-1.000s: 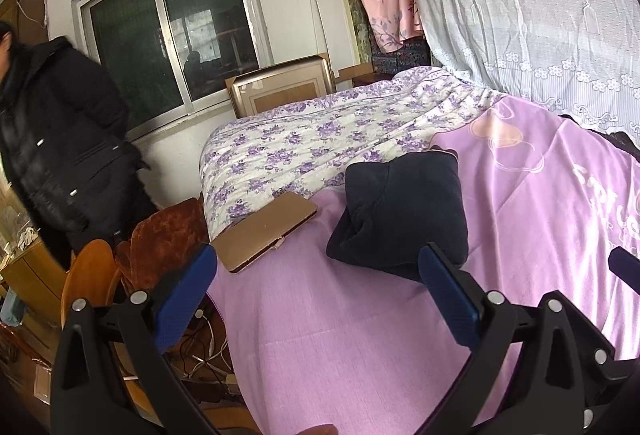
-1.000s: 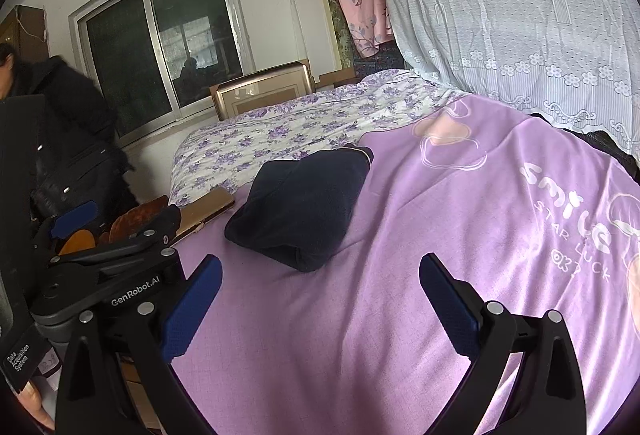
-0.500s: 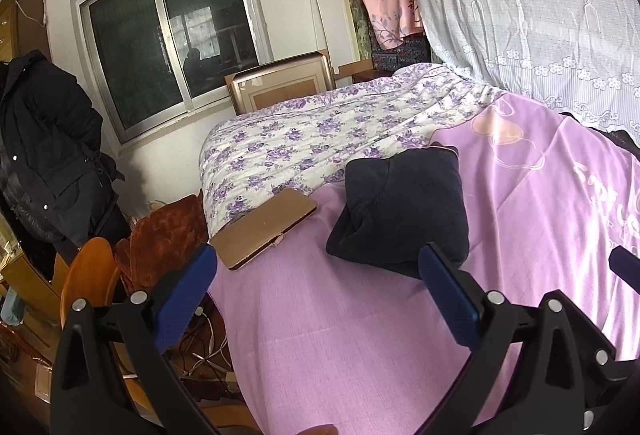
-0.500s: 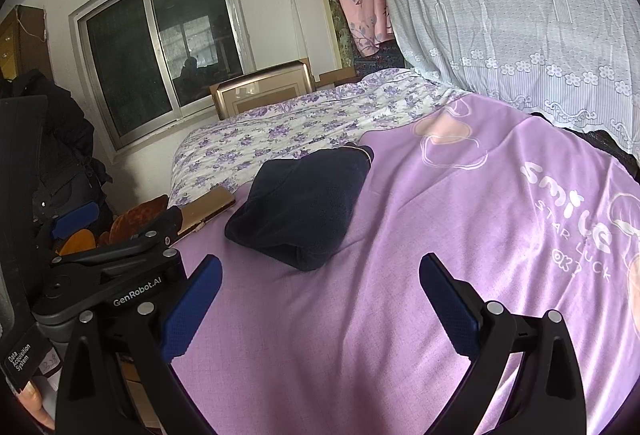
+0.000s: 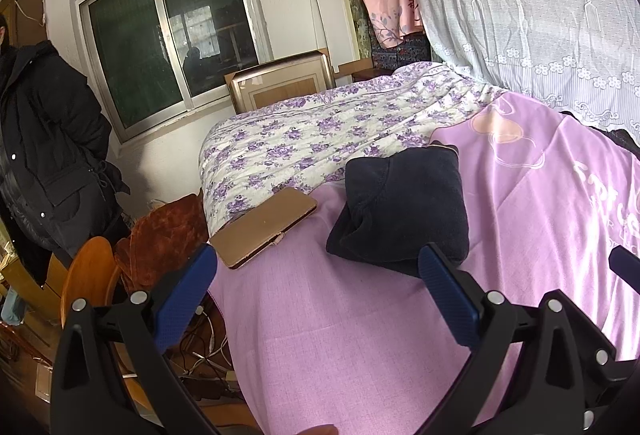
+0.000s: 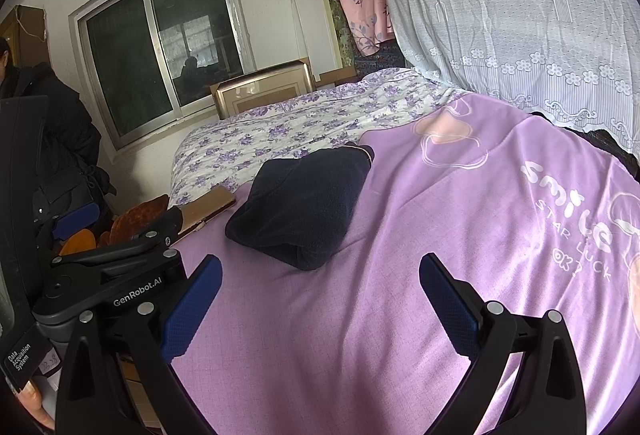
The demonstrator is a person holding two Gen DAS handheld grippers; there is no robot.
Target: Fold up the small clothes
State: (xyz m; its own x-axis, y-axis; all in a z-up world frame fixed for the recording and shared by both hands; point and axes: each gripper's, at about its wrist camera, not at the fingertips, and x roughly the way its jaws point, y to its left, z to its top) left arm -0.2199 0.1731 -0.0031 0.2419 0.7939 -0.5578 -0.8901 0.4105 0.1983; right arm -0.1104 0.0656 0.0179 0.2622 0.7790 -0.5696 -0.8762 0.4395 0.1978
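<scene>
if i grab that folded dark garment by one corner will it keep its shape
Probably not: the dark garment looks soft and fleecy, folded loosely, so it would likely unfold and droop. It seems light, and may drag on the purple sheet rather than slide.

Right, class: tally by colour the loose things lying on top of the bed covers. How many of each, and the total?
Dark navy: 1, the folded garment
Tan: 1, the flat case
Total: 2
</scene>
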